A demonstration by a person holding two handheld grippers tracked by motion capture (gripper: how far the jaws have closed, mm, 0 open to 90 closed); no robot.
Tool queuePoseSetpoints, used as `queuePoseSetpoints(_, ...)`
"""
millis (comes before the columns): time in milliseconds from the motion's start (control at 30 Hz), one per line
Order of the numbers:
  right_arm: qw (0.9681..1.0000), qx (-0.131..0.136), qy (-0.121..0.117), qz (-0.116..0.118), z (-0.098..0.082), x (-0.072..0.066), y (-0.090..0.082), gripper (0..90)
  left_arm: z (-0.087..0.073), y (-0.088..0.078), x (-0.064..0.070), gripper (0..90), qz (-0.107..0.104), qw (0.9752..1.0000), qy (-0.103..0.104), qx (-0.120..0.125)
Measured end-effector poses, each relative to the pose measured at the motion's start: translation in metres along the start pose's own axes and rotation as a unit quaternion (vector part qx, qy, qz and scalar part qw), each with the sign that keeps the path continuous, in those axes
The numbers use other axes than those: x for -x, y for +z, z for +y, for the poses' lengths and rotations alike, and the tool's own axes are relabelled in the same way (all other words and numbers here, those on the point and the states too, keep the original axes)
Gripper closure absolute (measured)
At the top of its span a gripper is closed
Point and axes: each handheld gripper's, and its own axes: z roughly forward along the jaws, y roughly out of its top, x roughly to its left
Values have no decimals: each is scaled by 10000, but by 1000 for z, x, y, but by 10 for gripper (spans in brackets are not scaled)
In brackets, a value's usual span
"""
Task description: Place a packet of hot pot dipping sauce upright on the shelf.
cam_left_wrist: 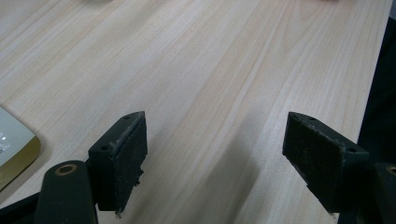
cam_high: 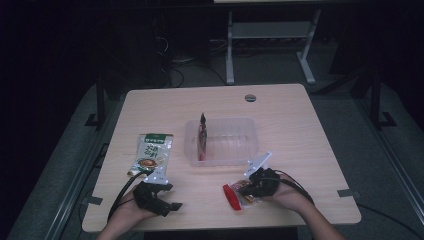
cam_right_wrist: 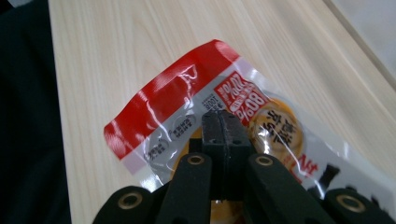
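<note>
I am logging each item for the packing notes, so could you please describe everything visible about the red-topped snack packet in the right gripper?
The snack packet is a flat, glossy plastic pouch with a red band across one end, a clear middle with printed labels, and orange-brown contents showing through. The right gripper has its jaws shut on it, pinching the pouch near its middle. In the high view it sits near the table's front edge, red end towards the left gripper.
</note>
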Motion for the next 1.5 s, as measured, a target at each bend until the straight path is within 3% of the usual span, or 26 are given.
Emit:
queuePoseSetpoints(100,9999,66,-90,10,5,-2,1,898,1,0,1,222,-19,10000,12,41)
queuePoseSetpoints(200,9993,372,72,32,1,1,-13,898,3,-1,3,233,-71,9999,18,81)
queuePoseSetpoints(300,9975,545,431,-148,-10,2,-33,898,10,0,6,265,-149,9997,16,214)
queuePoseSetpoints(367,9962,612,524,-341,-20,6,-45,898,18,0,9,327,-270,9991,90,314)
queuePoseSetpoints(500,9914,729,861,-668,-45,11,-66,898,35,5,19,398,-366,9980,357,384)
queuePoseSetpoints(633,9872,693,1189,-802,-67,19,-77,898,47,15,25,378,-454,9971,464,385)
queuePoseSetpoints(833,9842,448,1507,-815,-83,36,-71,898,59,27,33,369,-536,9960,625,349)
queuePoseSetpoints(1200,9870,428,1441,-562,-77,35,-60,898,55,22,30,369,-491,9963,604,364)
queuePoseSetpoints(1500,9919,441,1133,-371,-60,27,-47,898,56,22,29,374,-469,9962,624,394)
